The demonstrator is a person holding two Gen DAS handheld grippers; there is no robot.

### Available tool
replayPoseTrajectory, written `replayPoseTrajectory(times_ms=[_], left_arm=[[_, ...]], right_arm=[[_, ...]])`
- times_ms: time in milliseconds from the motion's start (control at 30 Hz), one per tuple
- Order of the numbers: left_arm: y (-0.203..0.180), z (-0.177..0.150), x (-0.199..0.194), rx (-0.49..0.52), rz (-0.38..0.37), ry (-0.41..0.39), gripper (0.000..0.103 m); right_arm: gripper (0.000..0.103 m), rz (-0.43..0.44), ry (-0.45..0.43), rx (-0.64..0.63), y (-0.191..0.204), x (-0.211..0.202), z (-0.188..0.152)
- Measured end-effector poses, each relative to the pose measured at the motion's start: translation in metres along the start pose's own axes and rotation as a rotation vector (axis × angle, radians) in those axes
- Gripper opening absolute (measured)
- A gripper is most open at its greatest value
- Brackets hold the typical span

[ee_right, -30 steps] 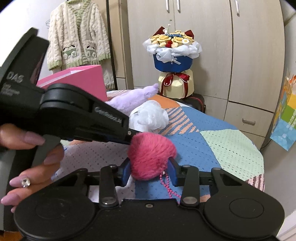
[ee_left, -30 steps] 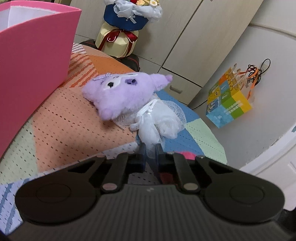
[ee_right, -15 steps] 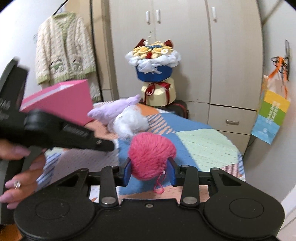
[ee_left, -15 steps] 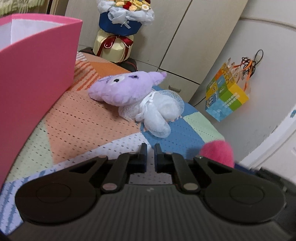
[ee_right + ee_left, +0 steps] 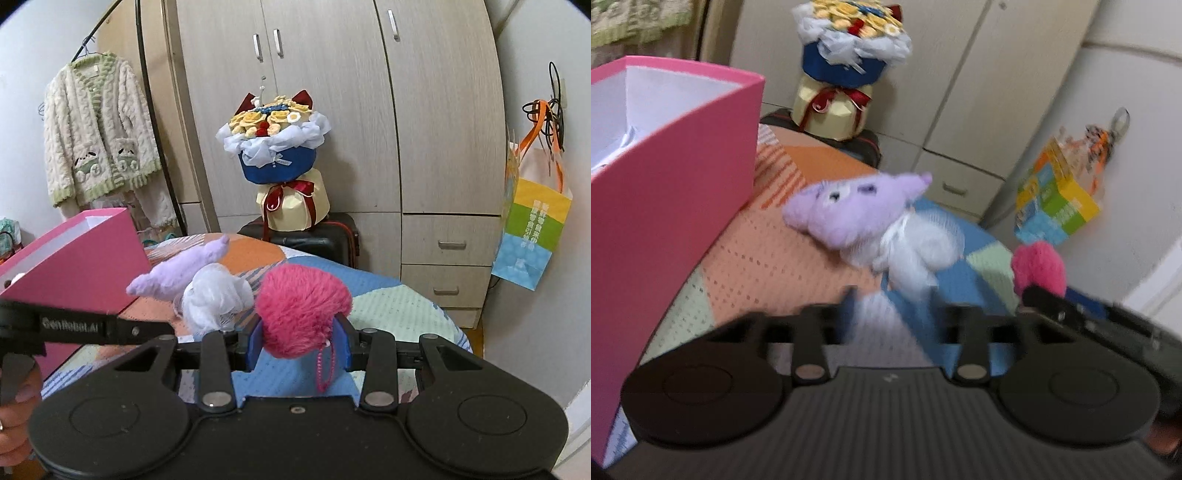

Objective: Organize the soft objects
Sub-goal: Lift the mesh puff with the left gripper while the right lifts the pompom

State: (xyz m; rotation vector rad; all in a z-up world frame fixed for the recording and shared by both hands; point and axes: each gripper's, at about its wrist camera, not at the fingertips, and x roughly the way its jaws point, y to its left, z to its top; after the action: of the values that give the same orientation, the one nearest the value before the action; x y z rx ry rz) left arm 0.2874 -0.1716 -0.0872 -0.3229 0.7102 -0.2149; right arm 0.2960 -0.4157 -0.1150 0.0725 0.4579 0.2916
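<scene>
- The right gripper [image 5: 300, 343] is closed on a pink pompom [image 5: 303, 308]; its blue pads press the ball from both sides, and a pink bead string [image 5: 325, 369] hangs down from it between the fingers.
- In the left wrist view the same pink pompom [image 5: 1038, 268] shows at the right, raised above the patchwork cloth [image 5: 768, 266] that covers the table.
- The left gripper [image 5: 892, 314] stands wide open with nothing between its fingers; this view is blurred, so the fingertips are hard to make out.
- A purple plush toy [image 5: 857, 214] lies on its side on the cloth, just ahead of the left gripper's open fingers.
- Its long axis runs slantwise: the purple head lies toward the far left, near the pink box [image 5: 676, 206], and the white gauzy body trails toward the near right.
- One purple ear points to the far right, toward the cabinets [image 5: 960, 92].
- From the right wrist view the plush toy [image 5: 192, 277] lies between the pink box [image 5: 74, 269] and the pompom, white skirt nearest the camera.
- The pink box stands open at the left edge of the table, its white inside visible.
- A flower bouquet [image 5: 280, 162] stands upright on a dark case beyond the table.
- A coloured paper bag [image 5: 532, 229] hangs on the wall at the right.
</scene>
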Motion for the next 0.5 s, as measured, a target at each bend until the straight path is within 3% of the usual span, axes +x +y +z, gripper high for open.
replayPoseTrajectory(times_ms=[167,367,500], left_arm=[[-0.025,0.011,0.005,-0.024,0.093,-0.078,0.077],[-0.044,0.02,0.028,-0.132,0.291,-0.102,0.079],[-0.056,0.023,0.044,-0.091,0.348,-0.111,0.079]], right_arm=[[0.044,0.012,-0.014,0.039,-0.016,0.003,0.016],[0.044,0.021,-0.026,0.085,-0.029,0.008,0.025],[0.044,0.015,-0.013,0.089,-0.031,0.007,0.024]])
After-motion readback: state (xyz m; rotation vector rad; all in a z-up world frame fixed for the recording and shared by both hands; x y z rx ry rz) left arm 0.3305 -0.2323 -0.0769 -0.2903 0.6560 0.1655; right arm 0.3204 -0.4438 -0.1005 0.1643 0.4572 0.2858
